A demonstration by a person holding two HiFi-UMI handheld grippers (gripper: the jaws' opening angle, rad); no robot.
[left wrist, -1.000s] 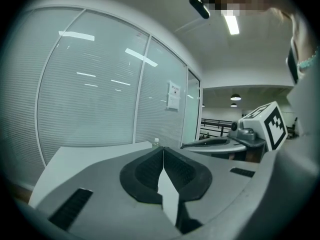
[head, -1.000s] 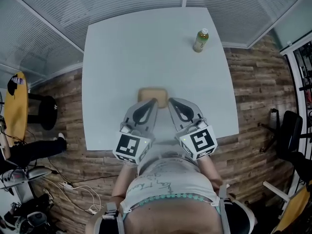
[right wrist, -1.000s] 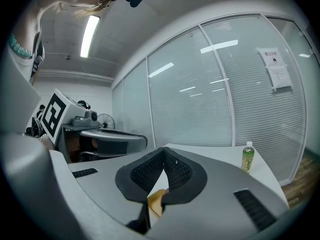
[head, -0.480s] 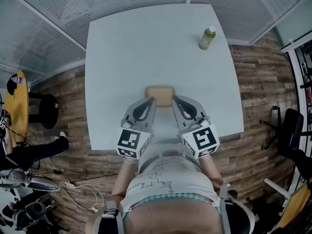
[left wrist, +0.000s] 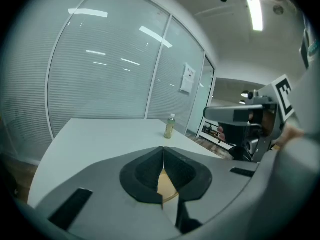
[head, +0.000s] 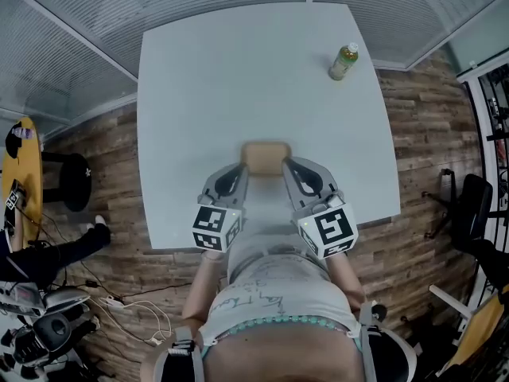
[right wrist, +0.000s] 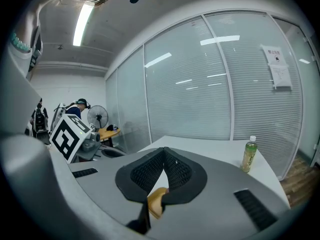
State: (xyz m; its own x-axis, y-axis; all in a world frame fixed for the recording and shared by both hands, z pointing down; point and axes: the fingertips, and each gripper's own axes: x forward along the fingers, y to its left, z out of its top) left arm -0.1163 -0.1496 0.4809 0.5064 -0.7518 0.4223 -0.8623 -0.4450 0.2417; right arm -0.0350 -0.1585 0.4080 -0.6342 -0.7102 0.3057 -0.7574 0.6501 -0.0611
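Observation:
A tan wooden tray (head: 265,151) lies on the pale table (head: 223,70) near its front edge. My left gripper (head: 240,168) is at the tray's near left corner, and its jaws are shut, pads meeting in a line. In the left gripper view (left wrist: 163,160) the tray (left wrist: 165,186) shows below the pads. My right gripper (head: 286,164) is at the near right corner, also shut (right wrist: 164,160), with the tray's rim (right wrist: 156,199) under its pads. A green-tea bottle (head: 344,61) stands upright at the far right, seen too from the left (left wrist: 170,127) and right (right wrist: 248,155) grippers.
Glass walls with blinds (head: 95,22) close the table's far sides. On the wood floor stand a black stool (head: 67,177) and a yellow round table (head: 20,173) at left, a dark chair (head: 469,213) at right. Cables (head: 127,313) lie near left.
The left gripper has swung rightward: its view now takes in the bottle, and the tray instead of bare table shows under its pads. The right gripper has barely moved. Both jaws stay shut.

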